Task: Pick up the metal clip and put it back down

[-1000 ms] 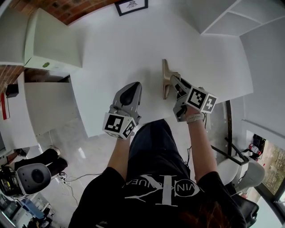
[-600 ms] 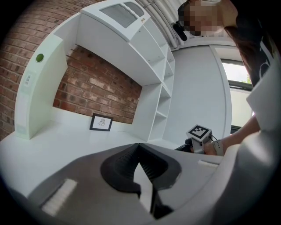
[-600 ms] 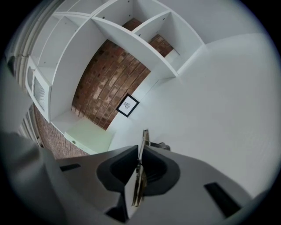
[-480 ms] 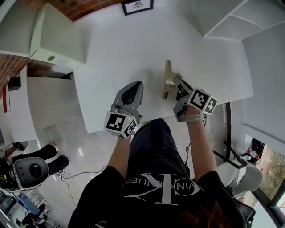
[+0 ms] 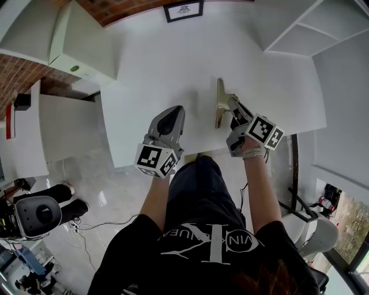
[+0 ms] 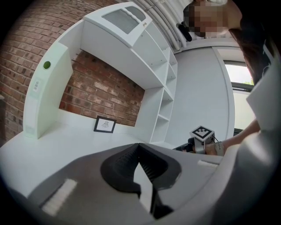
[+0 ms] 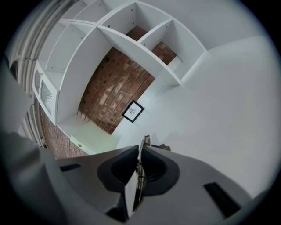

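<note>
Your right claw (image 7: pixel 139 150) is closing its jaws on the metal clip (image 7: pixel 146 140). The thin strip stands on edge between the pads, which look pressed to it from both sides. From above, the right claw (image 5: pixel 231 107) reaches the metal clip (image 5: pixel 219 103) from the near right. The clip appears to rest on the white table (image 5: pixel 155 63), right of the middle and not far from the near edge. Your left claw (image 6: pixel 139 147) has its jaws together on nothing. The left claw (image 5: pixel 174 113) hangs over the near edge, left of the clip and clear of it.

I judge this to be the grasp step, with the lift not yet begun. The next move calls for a firm pinch and then a straight rise, so the thin metal does not twist or slip out. After that, lower it to the same spot and let go.

The table is bare to the far side and to the left, so you have open room there. The near edge runs just behind your right claw, so don't drift toward yourself. The shelves (image 5: pixel 300 26) at the far right and the framed picture (image 5: pixel 183 10) at the far wall stand well apart from the clip.
</note>
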The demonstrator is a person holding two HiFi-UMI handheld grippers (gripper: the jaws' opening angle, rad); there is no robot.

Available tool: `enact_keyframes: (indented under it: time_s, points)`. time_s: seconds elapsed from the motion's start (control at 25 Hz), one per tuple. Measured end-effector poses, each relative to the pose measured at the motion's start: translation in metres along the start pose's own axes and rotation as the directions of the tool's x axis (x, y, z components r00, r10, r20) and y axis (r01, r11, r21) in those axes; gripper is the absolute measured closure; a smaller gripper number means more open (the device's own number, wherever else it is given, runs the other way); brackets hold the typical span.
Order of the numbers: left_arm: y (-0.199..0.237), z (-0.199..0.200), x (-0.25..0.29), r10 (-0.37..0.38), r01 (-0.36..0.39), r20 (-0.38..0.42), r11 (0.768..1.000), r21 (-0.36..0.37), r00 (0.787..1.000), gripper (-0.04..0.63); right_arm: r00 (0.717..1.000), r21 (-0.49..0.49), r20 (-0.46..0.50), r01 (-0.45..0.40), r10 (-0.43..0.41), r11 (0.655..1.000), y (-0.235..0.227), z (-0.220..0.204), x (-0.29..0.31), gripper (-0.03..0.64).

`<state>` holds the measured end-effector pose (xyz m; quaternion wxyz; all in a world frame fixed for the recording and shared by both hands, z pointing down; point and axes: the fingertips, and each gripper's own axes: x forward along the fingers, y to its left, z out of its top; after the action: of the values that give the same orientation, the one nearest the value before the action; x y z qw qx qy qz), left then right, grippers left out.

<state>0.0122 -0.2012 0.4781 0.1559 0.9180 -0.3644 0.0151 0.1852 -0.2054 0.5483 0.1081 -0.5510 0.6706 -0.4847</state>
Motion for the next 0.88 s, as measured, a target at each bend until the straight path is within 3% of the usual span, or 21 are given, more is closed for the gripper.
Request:
enact_keyframes:
  time_s: [0.88]
  points:
    - [0.005,0.026,-0.007,0.064,-0.064,0.042,0.998,-0.002,0.997,0.586,0.998,-0.261,0.033,-0.039,0.05,0.964,0.044,0.042,-0.015,0.588]
